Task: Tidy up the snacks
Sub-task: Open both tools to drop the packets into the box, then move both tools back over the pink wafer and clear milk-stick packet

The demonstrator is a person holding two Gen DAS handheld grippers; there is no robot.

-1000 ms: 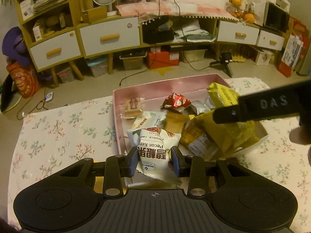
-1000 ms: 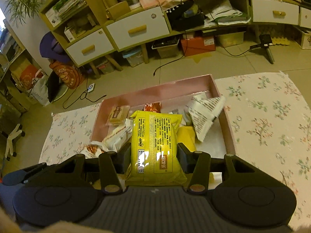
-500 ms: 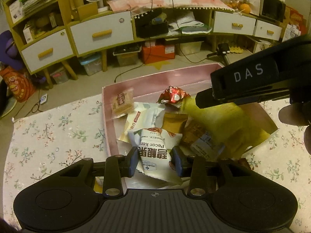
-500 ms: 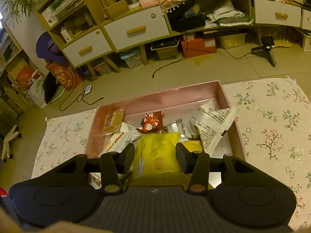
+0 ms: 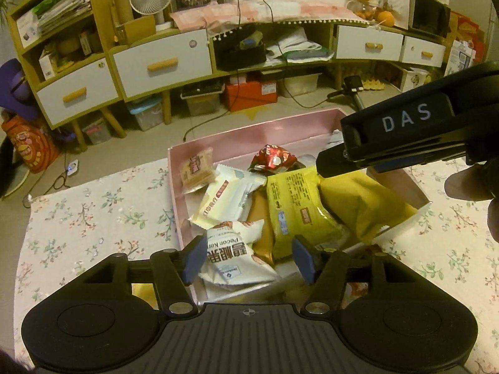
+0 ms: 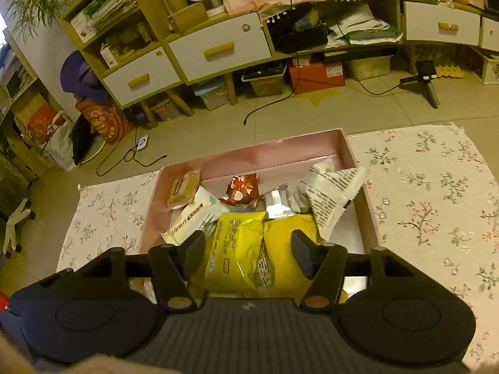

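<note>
A pink box (image 5: pixel 249 127) on the table holds a heap of snack packets. My left gripper (image 5: pixel 248 260) hangs over its near end, jaws opening. The white pecan packet (image 5: pixel 234 255) lies between the pads; the right pad stands clear of it. My right gripper (image 6: pixel 249 254) is opening too, above the yellow packet (image 6: pixel 237 249), which rests loose in the box (image 6: pixel 249 152) on a second yellow bag (image 6: pixel 290 240). In the left wrist view the yellow packet (image 5: pixel 293 205) lies under the right gripper's black housing (image 5: pixel 402 124).
Also in the box are a red packet (image 6: pixel 241 188), a brown biscuit packet (image 6: pixel 184 187), a long white packet (image 6: pixel 193 218) and a printed white packet (image 6: pixel 333 199). A floral cloth (image 6: pixel 436 193) covers the table on both sides. Drawers and shelves (image 5: pixel 162 62) stand beyond the floor.
Both grippers' jaws have widened. The yellow packet dropped out of the right jaws into the box. The left pads let go of the pecan packet.
</note>
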